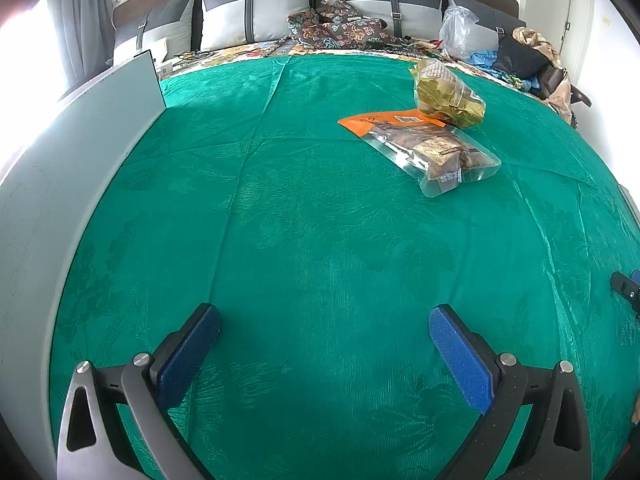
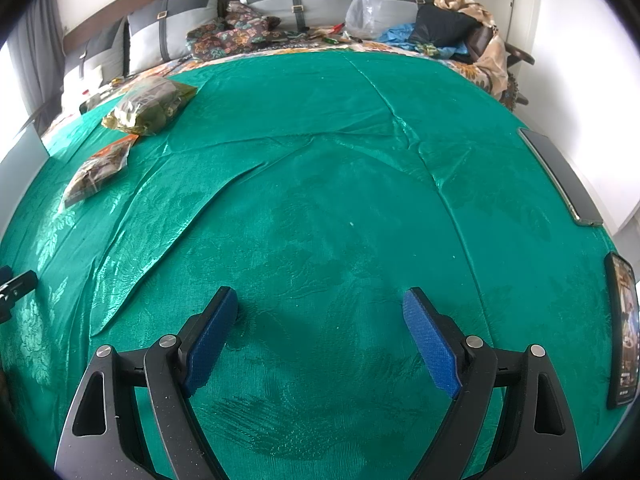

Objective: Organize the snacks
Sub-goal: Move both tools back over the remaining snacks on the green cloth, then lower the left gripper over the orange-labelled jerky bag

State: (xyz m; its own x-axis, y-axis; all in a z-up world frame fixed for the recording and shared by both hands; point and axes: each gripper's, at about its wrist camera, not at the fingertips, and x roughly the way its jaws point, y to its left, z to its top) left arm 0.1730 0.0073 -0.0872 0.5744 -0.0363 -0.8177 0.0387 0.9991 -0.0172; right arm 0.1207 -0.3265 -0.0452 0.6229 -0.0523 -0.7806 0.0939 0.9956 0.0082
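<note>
Two snack bags lie on the green bedspread (image 1: 304,216), side by side and overlapping at one corner. The nearer one is a clear pouch with an orange top (image 1: 428,148), showing brown pieces inside. Behind it lies a gold-green crinkled bag (image 1: 448,94), its lower edge lying over the orange strip. From the right-hand camera, both sit far off to the left.

The left gripper (image 1: 324,328) hangs low over bare cloth with its jaws spread wide and nothing between the blue pads (image 1: 460,360). The right gripper (image 2: 320,312) is the same, parted over a wrinkled stretch of the spread, holding nothing. Both are well apart from the snacks.

A pale grey panel (image 1: 80,168) stands along the left side of the bed. On the right edge lie a dark phone (image 2: 560,176) and, nearer, another phone with a lit screen (image 2: 624,332). At the head of the bed are grey pillows (image 1: 248,12), a patterned cloth (image 1: 332,24), a clear plastic bag (image 1: 458,28) and a heap of clothes (image 1: 528,52).
</note>
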